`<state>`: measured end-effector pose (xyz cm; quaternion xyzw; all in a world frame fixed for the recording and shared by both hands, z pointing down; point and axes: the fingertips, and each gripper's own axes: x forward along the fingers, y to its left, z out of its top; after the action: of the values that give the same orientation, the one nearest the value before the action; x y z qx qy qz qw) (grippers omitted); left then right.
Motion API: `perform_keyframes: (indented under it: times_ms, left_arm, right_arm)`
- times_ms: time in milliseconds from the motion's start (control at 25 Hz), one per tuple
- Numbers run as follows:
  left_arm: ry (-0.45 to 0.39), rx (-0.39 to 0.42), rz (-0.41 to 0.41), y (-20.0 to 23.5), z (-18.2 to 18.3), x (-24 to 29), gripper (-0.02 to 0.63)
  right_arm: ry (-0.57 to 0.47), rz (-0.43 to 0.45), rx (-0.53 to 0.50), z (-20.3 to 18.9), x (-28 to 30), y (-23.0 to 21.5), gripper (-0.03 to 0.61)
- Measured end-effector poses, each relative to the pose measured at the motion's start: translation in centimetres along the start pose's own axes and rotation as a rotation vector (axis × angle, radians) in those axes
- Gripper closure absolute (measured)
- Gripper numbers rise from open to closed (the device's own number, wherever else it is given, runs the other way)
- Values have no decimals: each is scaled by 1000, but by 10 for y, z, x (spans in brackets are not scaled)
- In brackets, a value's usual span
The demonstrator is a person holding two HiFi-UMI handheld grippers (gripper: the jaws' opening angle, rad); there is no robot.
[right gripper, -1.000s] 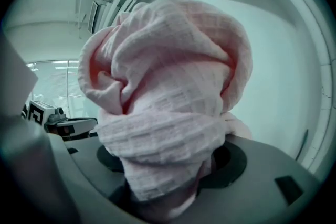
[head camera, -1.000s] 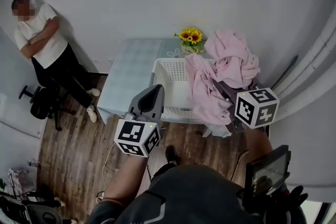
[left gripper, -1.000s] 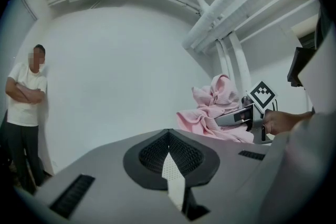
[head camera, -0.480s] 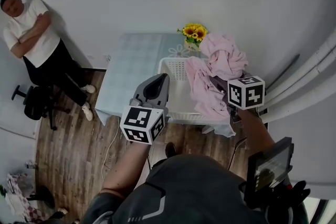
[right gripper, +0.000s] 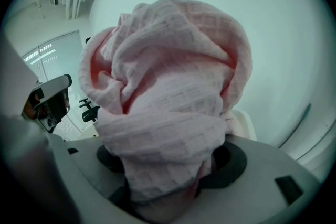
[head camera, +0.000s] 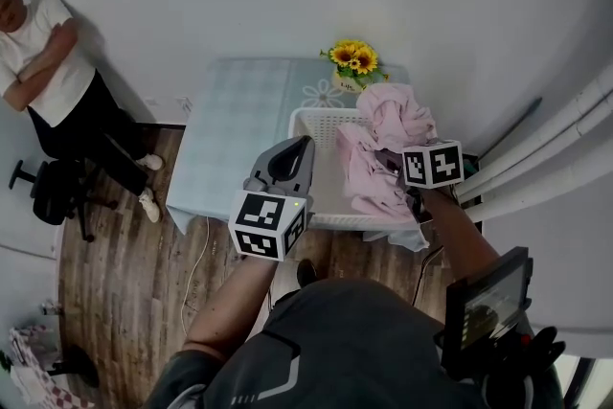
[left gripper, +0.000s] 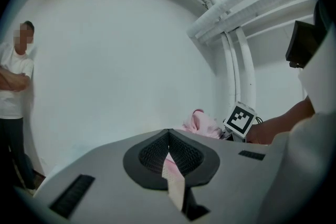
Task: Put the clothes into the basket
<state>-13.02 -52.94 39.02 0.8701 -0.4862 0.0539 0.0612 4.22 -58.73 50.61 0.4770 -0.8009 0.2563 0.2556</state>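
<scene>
A pink waffle-weave cloth (head camera: 388,131) hangs bunched over the right side of the white slatted basket (head camera: 308,122), partly down inside it. My right gripper (head camera: 391,166) is shut on it; in the right gripper view the cloth (right gripper: 168,86) fills the space between the jaws and hides the fingertips. My left gripper (head camera: 293,150) hovers over the basket's front left corner, jaws together, nothing held. From the left gripper view the pads (left gripper: 169,140) meet in a thin line, and the pink cloth (left gripper: 202,123) shows beyond them.
The basket stands on a light blue table (head camera: 239,110) against the wall, with a pot of sunflowers (head camera: 349,58) behind it. A person (head camera: 43,43) with folded arms leans on the wall at far left, beside an office chair (head camera: 48,192). White pipes (head camera: 556,148) run at the right.
My right gripper has moved left and down with the pink cloth, which now hangs lower over the basket. The left gripper has hardly moved.
</scene>
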Motion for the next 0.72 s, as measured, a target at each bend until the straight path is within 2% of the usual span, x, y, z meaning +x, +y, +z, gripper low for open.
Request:
perform_keyframes:
  times_ms: [120,280,440,720]
  left_arm:
    - [5,1,-18,0,1,6,605]
    - [16,-5,-34,1,-4,9,606]
    - [26,-10,-36,5,-6,9,606]
    - [43,-23,-33,11,-15,14,605]
  right_arm:
    - [92,19,-1,-14,16,-4,227]
    - [219,32,54,-41,43,-11,229]
    - [294,-1,45,-64,58,-20,229]
    - [404,6,60,-94,86,-23,229]
